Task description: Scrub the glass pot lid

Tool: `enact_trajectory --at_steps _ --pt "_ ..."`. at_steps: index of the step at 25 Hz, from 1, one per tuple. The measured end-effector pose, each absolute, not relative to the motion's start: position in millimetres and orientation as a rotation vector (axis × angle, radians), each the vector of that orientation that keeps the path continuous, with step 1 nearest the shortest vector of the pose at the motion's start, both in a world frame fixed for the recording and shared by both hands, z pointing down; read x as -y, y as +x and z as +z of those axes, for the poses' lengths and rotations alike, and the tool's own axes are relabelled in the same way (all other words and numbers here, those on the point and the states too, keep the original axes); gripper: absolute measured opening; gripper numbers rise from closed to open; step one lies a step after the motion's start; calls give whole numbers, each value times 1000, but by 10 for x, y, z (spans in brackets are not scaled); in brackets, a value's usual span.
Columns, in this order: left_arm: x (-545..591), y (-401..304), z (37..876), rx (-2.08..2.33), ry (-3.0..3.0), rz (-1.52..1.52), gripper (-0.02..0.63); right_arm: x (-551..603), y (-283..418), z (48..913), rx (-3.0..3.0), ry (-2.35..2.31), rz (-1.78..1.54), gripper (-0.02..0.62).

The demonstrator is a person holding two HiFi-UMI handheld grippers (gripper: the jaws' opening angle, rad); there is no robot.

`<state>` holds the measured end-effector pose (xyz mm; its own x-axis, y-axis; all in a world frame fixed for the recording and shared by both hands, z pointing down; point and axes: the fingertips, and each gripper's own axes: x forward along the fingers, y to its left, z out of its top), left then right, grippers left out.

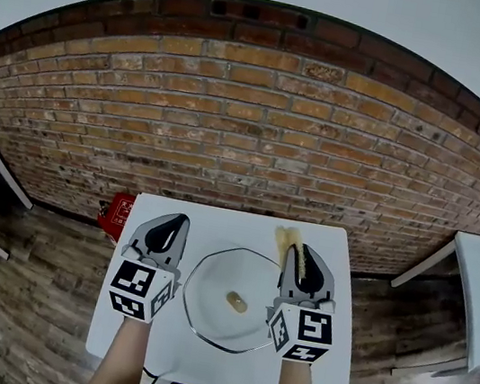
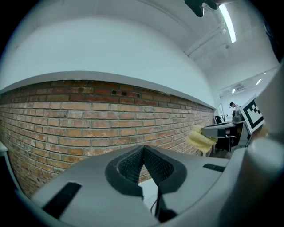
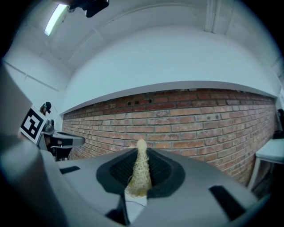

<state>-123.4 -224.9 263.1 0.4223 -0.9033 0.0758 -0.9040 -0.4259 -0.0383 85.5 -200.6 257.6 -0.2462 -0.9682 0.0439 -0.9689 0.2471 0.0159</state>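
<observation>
Flanking glass pot lid (image 1: 217, 288) (centred on white table (image 1: 193, 363)): left gripper (image 1: 181, 220) at lid's left, jaws pressed together, empty; right gripper (image 1: 300, 248) at lid's right, pinching yellow scrubber (image 1: 290, 239). Red object (image 1: 117, 213) left of lid, past table edge. Brick wall (image 1: 251, 125) beyond lid. Strips of tabletop show all round lid rim; grippers over side strips.

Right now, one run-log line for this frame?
left gripper: shut, empty | right gripper: shut on loofah scrubber | glass lid: flat on white table between grippers, knob up | scrubbing: not yet started
</observation>
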Motion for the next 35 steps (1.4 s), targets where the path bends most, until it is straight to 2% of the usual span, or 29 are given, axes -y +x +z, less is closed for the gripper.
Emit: enact_trajectory --at_steps 15,35 --pt "2314 -1230 3062 1687 2563 209 11 2117 826 3084 2456 1805 142 58" --pt "2264 -1161 4062 1585 2432 325 11 2108 724 3890 2426 1704 303 58"
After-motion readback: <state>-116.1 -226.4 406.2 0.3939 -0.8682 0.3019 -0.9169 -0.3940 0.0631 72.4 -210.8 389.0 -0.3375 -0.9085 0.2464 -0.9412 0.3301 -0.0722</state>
